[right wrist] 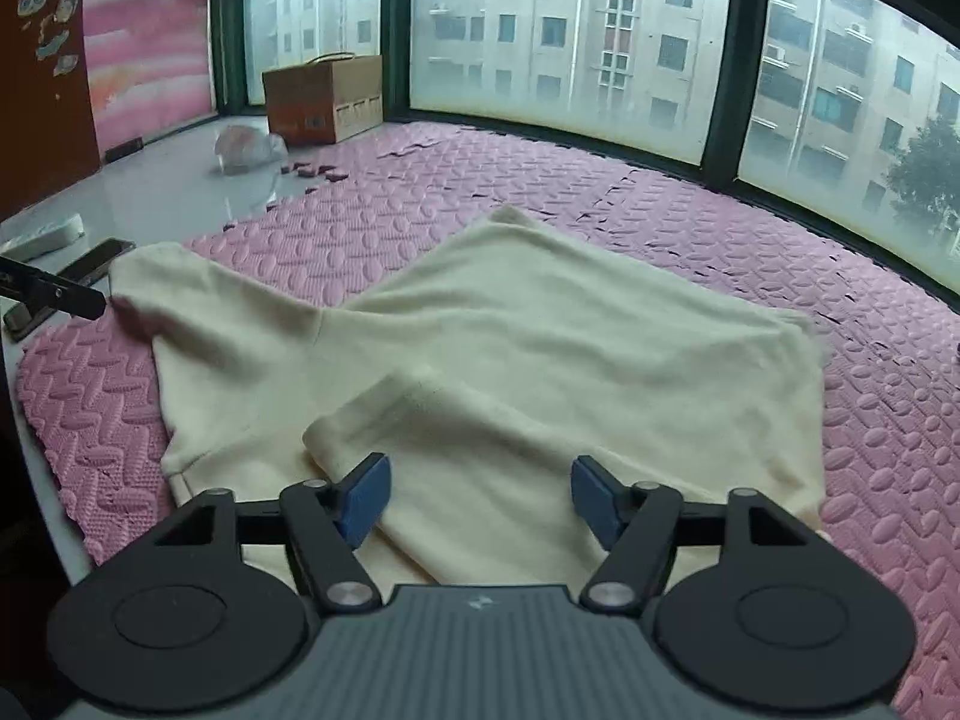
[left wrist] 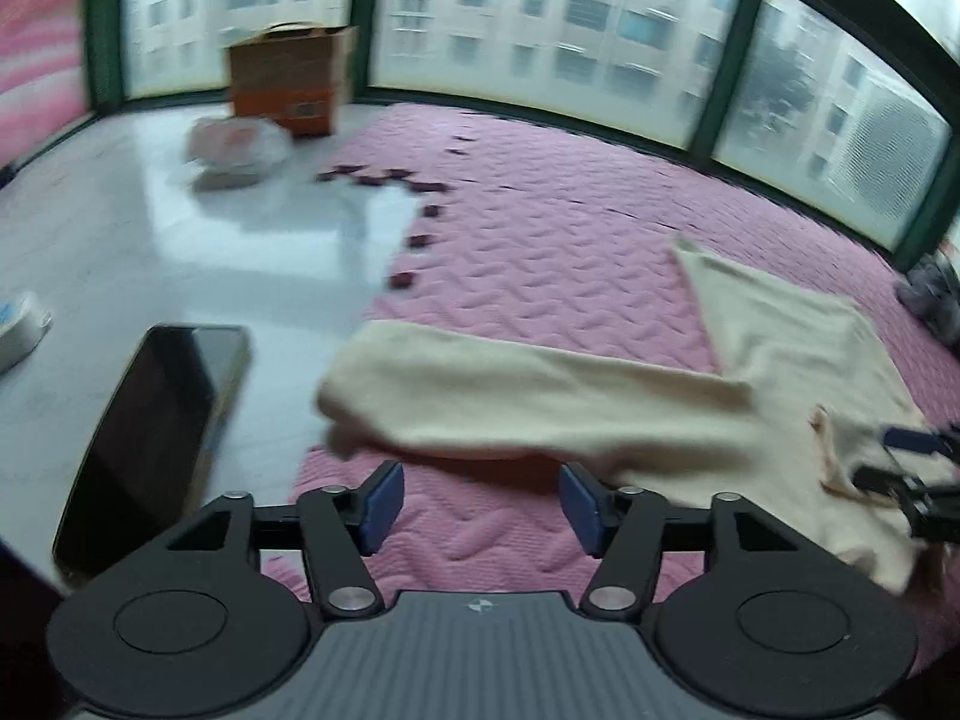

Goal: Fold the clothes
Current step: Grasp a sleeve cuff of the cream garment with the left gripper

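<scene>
Two grippers, both with blue pads spread apart and gripping nothing. Left gripper point(left wrist: 481, 507) above bare pink foam mat point(left wrist: 540, 228), jaws open, just short of a cream sleeve that stretches out toward the mat's left edge. Right gripper point(right wrist: 477, 501) with jaws wide open, poised over the other sleeve, folded across the body of the cream sweater point(right wrist: 480, 330); in the right wrist view, cloth visible between the pads, whether touching them cannot be told. Sweater spread flat in the middle of the mat, a corner pointing toward the window. Left of the mat, on the pale glossy floor, a dark phone point(left wrist: 156, 444) lying face up, screen blank, and a white object at the edge, too blurred to read. Farther back, a crumpled clear plastic bag point(left wrist: 237, 147), then a brown cardboard box point(right wrist: 324, 99) with a carry handle and a printed label too small to read. Beyond, dark-framed windows point(right wrist: 570, 30) and apartment blocks outside.
</scene>
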`<state>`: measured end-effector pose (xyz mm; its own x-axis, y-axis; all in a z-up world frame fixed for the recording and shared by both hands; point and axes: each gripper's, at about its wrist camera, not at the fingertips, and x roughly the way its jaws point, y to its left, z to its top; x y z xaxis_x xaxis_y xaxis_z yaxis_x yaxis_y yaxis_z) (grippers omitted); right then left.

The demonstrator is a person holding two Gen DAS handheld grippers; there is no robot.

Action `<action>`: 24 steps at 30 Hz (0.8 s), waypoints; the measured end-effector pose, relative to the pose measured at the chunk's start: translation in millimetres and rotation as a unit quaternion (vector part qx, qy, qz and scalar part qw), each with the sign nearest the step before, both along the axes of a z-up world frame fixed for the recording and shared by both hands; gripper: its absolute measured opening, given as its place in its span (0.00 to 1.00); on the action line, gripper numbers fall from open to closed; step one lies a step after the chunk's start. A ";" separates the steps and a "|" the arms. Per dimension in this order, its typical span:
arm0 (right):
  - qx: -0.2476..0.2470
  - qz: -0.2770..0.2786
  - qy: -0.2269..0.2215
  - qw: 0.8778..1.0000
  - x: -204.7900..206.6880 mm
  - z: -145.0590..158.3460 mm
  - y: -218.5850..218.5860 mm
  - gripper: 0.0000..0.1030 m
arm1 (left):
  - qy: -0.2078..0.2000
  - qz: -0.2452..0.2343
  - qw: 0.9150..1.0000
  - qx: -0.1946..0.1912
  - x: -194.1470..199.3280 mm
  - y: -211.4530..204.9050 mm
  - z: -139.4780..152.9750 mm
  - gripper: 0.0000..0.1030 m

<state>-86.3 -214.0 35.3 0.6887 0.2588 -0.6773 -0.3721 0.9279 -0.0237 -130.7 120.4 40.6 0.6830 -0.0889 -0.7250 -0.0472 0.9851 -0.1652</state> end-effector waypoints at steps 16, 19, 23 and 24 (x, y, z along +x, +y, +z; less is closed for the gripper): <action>0.004 -0.017 0.004 1.000 -11.3 -0.6 -9.8 0.80 | 0.004 0.123 0.991 -0.049 40.5 42.0 -19.0 0.24; 0.009 -0.021 -0.001 1.000 -13.8 3.2 -13.3 0.80 | 0.001 0.134 0.990 -0.045 40.0 41.5 -15.6 0.15; 0.018 -0.026 -0.009 0.999 -18.4 10.3 -18.4 0.80 | -0.027 0.129 0.989 -0.062 34.2 36.6 0.7 0.09; 0.021 -0.028 -0.010 0.999 -19.5 11.9 -20.0 0.80 | -0.036 0.122 0.990 -0.061 33.8 31.8 7.0 0.09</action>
